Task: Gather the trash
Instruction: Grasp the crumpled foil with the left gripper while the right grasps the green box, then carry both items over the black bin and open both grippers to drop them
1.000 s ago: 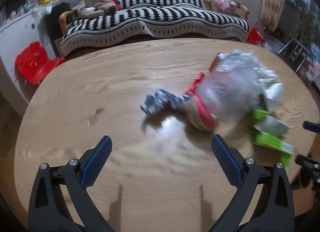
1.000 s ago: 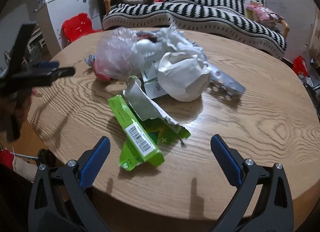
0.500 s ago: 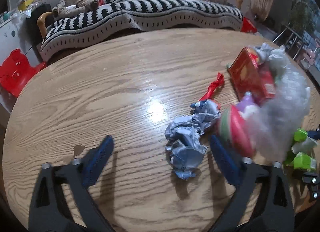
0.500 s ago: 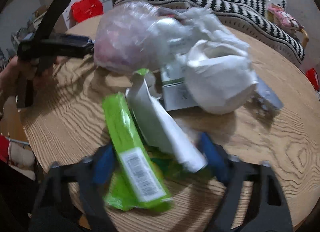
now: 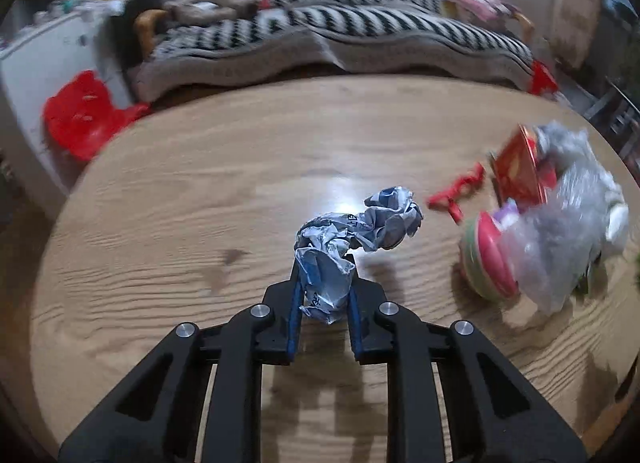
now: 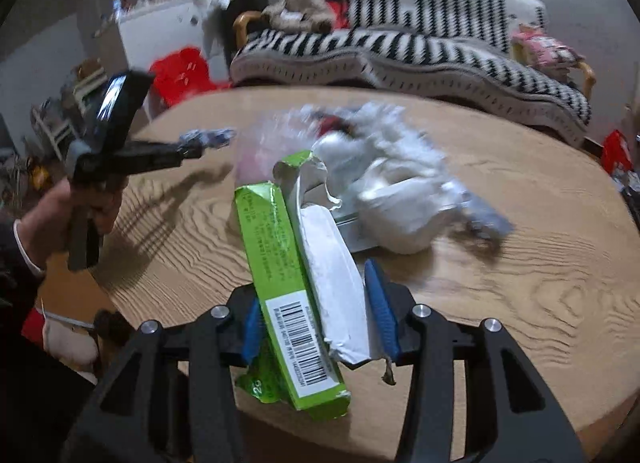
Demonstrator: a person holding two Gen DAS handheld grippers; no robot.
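Wood surface, left wrist view: the oak-grain table (image 5: 200,199) carried the trash, none of it yet collected.
Left gripper (image 5: 324,287): the jaws had just been closing and stood narrow, pads pressed on the near end of the crumpled blue-white wrapper (image 5: 352,239).
Wrapper position: between the pads, its far end trailing forward over the table.
Remaining, left wrist view: red ribbon scrap (image 5: 456,191), red box (image 5: 518,175) and clear plastic bag (image 5: 560,239) lay at the right, apart from the gripper.
Right gripper (image 6: 316,307), right wrist view: the jaws had just been closing and stood at mid width, clamped on the torn green carton (image 6: 280,263).
Carton position: upright between the pads, above the table edge.
Remaining, right wrist view: white paper wad (image 6: 400,207) and the bag pile beyond.
Receptacle: none visible.
Progress: judged early; two pieces gripped, most pieces left.
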